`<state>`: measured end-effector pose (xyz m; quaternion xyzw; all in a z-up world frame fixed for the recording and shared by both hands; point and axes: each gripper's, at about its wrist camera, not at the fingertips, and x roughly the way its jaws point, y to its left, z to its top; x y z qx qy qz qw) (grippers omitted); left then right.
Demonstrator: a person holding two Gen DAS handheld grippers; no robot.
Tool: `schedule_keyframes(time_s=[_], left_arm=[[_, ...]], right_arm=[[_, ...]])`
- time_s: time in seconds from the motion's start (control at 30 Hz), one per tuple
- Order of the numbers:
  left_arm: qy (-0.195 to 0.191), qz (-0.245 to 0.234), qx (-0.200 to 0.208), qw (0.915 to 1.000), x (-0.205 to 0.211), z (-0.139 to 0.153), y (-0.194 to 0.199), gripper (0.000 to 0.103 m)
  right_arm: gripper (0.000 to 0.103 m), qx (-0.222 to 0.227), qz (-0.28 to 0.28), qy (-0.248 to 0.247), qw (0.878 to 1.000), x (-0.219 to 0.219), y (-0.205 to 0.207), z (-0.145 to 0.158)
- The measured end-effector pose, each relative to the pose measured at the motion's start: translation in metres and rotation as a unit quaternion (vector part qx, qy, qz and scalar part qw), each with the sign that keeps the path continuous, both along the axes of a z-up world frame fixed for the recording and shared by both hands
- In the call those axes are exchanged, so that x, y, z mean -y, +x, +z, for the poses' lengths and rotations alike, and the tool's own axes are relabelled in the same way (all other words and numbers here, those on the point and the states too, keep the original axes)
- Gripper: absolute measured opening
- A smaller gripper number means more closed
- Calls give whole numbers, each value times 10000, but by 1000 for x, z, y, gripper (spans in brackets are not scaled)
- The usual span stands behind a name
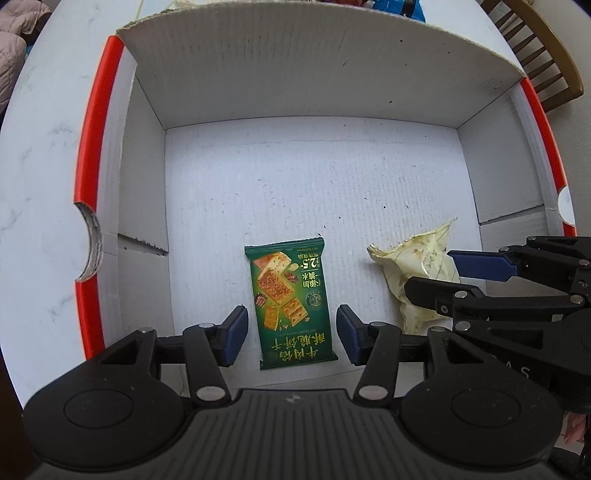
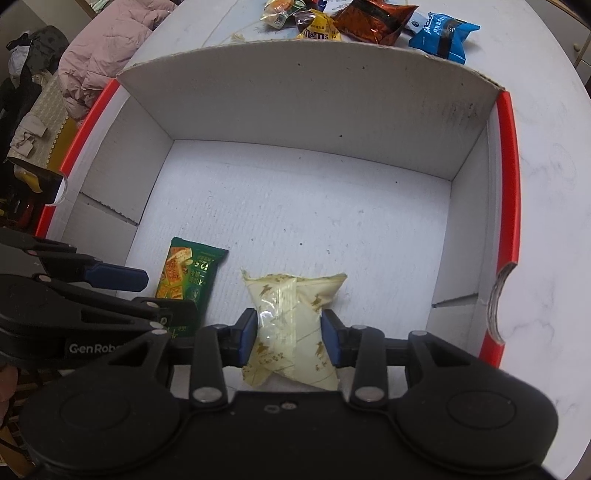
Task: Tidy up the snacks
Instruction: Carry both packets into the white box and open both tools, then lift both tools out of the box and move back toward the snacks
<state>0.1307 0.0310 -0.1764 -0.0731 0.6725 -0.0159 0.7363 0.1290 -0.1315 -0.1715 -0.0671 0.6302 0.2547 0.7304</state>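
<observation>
A white cardboard box with red rims (image 1: 295, 74) (image 2: 295, 92) stands open below both grippers. On its floor lies a green cracker packet (image 1: 291, 295) (image 2: 188, 273), flat. My left gripper (image 1: 292, 332) (image 2: 166, 291) straddles that packet's near half, open, with a thin gap at each blue pad. To the right rests a pale yellow wrapped snack (image 2: 291, 306) (image 1: 417, 258) on the box floor. My right gripper (image 2: 289, 334) (image 1: 439, 273) is shut on it, both blue pads against its sides.
Beyond the box's far wall several loose snacks lie on the white marbled table (image 2: 554, 184): a yellow candy bag (image 2: 317, 27), a copper-brown bag (image 2: 373, 18), a blue packet (image 2: 443, 33). A pink jacket (image 2: 110, 40) lies far left. A wooden chair (image 1: 546, 48) stands far right.
</observation>
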Motion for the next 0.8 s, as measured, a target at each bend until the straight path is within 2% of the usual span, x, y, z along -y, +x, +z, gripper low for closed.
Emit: schedule_keyframes(time_s=[0.3, 0.43, 0.5, 0.73, 0.8], left_arm=[[-78, 6, 267, 9996, -6, 21, -11, 55], [-141, 16, 492, 9987, -5, 39, -17, 55], [-162, 26, 617, 9980, -5, 48, -19, 55], [-116, 26, 1109, 9938, 0, 78, -24, 56], [-82, 13, 1277, 9918, 1, 89, -22, 56]], right_arm=[[46, 29, -32, 128, 9999, 8, -6, 14], [52, 156, -58, 311, 9994, 13, -9, 31], [58, 239, -69, 418, 9988, 17, -10, 41], [66, 607, -98, 675, 9958, 28, -7, 76], [72, 729, -130, 726, 9946, 31, -4, 85]])
